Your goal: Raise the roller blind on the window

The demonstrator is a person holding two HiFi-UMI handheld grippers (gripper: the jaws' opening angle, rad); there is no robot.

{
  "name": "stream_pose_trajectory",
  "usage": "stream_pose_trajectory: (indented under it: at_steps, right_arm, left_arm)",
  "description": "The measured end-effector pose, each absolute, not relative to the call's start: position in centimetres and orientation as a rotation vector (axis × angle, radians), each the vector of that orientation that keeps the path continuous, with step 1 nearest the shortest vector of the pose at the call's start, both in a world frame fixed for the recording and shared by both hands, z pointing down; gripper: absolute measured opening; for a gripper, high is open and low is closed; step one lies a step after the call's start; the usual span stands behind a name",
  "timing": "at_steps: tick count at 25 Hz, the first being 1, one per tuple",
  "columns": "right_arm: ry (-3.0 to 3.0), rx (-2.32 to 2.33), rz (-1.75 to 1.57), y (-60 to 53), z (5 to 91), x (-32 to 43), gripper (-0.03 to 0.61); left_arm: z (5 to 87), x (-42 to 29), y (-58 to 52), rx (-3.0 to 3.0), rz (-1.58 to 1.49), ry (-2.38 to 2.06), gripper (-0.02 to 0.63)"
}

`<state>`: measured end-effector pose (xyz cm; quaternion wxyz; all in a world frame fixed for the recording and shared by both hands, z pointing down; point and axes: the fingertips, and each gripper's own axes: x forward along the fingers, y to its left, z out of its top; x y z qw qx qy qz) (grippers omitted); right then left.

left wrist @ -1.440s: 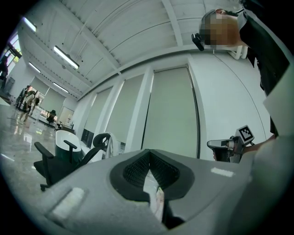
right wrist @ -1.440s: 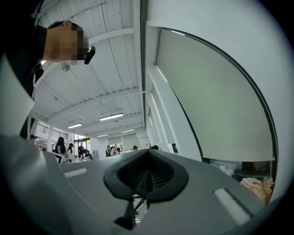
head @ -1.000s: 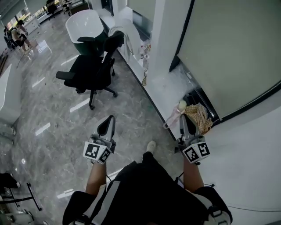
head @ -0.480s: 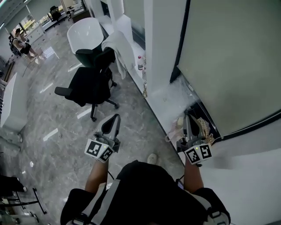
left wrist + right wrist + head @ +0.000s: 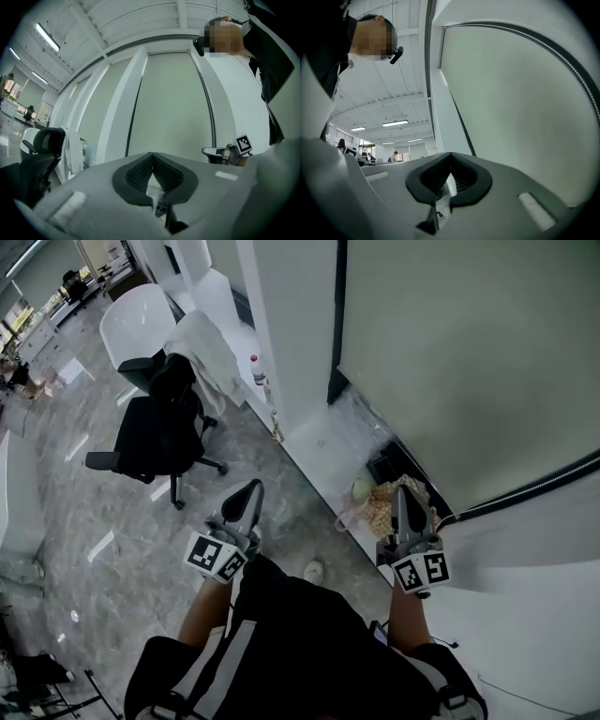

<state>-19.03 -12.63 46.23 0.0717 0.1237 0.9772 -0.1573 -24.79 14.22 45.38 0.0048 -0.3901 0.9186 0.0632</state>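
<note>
The roller blind [image 5: 469,362] is a pale grey-green sheet that covers the window at the upper right, with a black frame strip [image 5: 339,315] along its left side. It also fills the left gripper view as the blind [image 5: 168,103] and the right gripper view as the blind [image 5: 511,108], where a bead chain [image 5: 562,56] runs along a dark band. My left gripper [image 5: 251,493] is shut and empty over the floor, short of the window. My right gripper [image 5: 402,495] is shut and empty too, held just in front of the sill below the blind.
A checkered cloth bag [image 5: 389,502] lies on the low sill [image 5: 323,442] under my right gripper. A white pillar [image 5: 291,324] stands left of the blind. A black office chair [image 5: 155,432] with a white cloth [image 5: 208,348], a white tub chair [image 5: 141,324] and a bottle [image 5: 257,367] are at the left.
The person has stepped closer to the window: blind and pillar loom larger, the chair has slid left in view. Both grippers came along, still shut.
</note>
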Motion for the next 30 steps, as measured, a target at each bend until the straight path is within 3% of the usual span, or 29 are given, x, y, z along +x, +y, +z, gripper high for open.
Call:
stream_pose_trajectory:
  at_steps: [20,30]
  right_arm:
    - [2.885,-0.447,-0.274,-21.3,43.4,-17.0,0.0]
    - [2.829,-0.728,-0.2,-22.8,42.4,-15.5,0.0]
  left_arm:
    - [44.5,-36.2,-2.1,-1.974,0.236,2.375,0.0]
    - [45.0,-37.7,-8.1,-2.241,0.282,2.188,0.0]
